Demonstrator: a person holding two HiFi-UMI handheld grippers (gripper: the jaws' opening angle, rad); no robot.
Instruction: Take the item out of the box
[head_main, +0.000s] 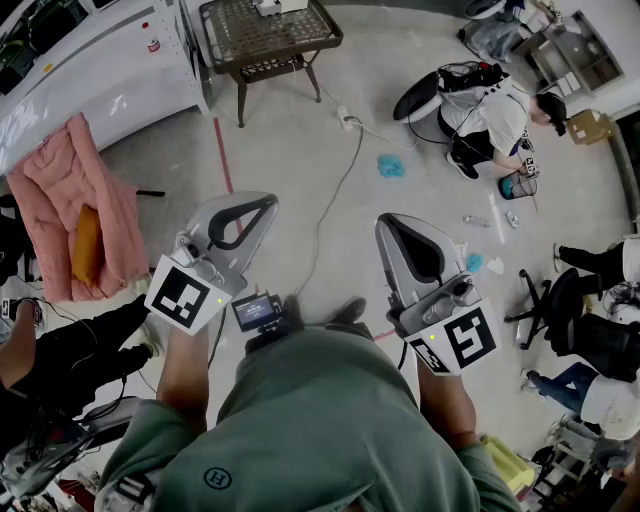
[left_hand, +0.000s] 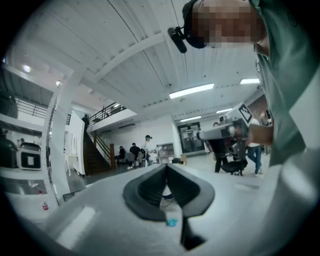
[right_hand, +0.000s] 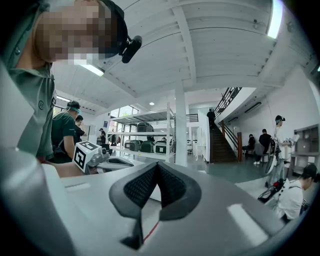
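So, left tongs (left_hand: 166, 169): pressed together, empty.
Right tongs (right_hand: 156, 166): pressed together, empty.
Box: we see none ahead of our tongs, so heavy or soft, we cannot tell.

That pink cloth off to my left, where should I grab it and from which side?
Pinch the pink cloth at the bunched peak on its far end, coming down from above with the left tool. The raised folds there should give the jaws something to close on; an orange item lies nearer, so stay clear of it.
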